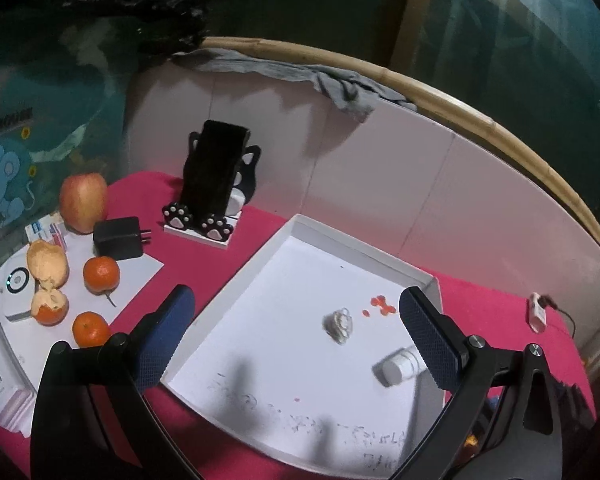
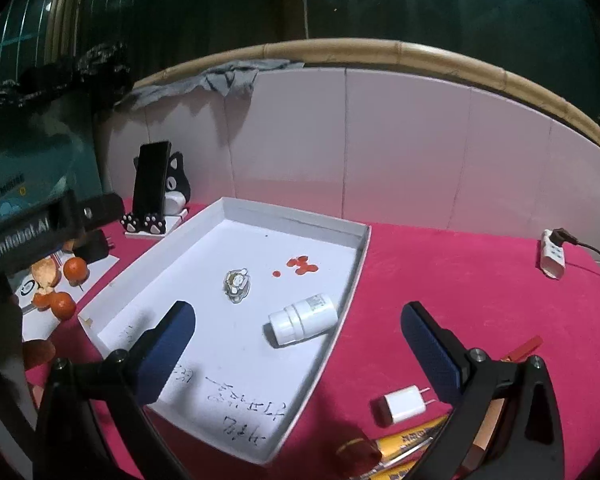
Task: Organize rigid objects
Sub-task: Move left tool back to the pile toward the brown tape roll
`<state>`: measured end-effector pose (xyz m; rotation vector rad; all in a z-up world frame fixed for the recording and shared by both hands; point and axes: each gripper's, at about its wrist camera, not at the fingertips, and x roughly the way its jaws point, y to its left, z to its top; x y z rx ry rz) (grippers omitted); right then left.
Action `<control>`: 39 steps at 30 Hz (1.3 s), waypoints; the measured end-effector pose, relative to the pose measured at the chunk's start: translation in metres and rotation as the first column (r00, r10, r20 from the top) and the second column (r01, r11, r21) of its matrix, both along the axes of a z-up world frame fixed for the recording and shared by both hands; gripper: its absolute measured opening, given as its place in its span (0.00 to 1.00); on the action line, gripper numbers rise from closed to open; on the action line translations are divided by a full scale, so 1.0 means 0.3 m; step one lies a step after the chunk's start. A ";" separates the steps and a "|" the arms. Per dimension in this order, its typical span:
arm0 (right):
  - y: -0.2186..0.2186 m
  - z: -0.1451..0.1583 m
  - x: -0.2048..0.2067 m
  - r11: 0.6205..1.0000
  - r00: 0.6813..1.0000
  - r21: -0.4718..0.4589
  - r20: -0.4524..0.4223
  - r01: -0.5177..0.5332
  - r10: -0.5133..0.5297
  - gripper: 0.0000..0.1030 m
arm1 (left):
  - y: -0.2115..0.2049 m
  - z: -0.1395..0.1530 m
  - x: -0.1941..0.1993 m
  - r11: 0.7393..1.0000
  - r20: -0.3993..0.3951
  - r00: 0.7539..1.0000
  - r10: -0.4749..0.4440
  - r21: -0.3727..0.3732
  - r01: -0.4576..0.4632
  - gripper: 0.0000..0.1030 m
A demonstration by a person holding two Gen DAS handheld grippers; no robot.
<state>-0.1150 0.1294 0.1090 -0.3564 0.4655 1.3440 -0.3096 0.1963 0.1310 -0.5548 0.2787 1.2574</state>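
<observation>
Tray (image 2: 356, 236) white, holds pill bottle (image 2: 303, 318) on its side, small keychain (image 2: 236, 283), red bits (image 2: 301, 265); left gripper (image 1: 300, 332) and right gripper (image 2: 298, 340) both spread wide, empty.

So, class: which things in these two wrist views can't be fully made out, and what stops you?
- White pill bottle: left wrist view, partly hidden behind the left gripper finger.
- Bottle label: right wrist view, print too small.
- Yellow tubes: right wrist view, cut off by the bottom edge and the right gripper.
- Handwriting in the white tray: blurred, unreadable.
</observation>
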 end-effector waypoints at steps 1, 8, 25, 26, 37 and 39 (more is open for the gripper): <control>-0.012 0.008 0.007 1.000 1.000 0.006 -0.005 0.004 -0.004 1.00 | -0.010 0.005 0.002 1.000 0.000 1.000 -0.002 0.006 0.002 1.00; -0.077 0.040 0.055 0.999 0.999 0.038 -0.027 0.035 -0.034 1.00 | -0.073 0.035 0.043 0.996 0.003 0.998 -0.071 0.047 0.070 1.00; -0.303 -0.034 0.464 0.946 0.930 0.023 -0.190 0.324 -0.314 1.00 | -0.202 -0.100 0.403 0.859 -0.116 0.852 -0.511 -0.104 0.501 1.00; -0.317 -0.044 0.482 0.941 0.924 0.016 -0.197 0.337 -0.328 1.00 | -0.211 -0.113 0.418 0.847 -0.125 0.839 -0.530 -0.118 0.518 1.00; -0.462 -0.125 0.633 0.909 0.877 -0.021 -0.254 0.417 -0.409 1.00 | -0.283 -0.178 0.536 0.693 -0.102 0.688 -0.718 -0.192 0.695 1.00; -0.483 -0.125 0.651 0.904 0.872 -0.015 -0.259 0.427 -0.416 1.00 | -0.306 -0.180 0.578 0.656 -0.128 0.644 -0.754 -0.194 0.730 1.00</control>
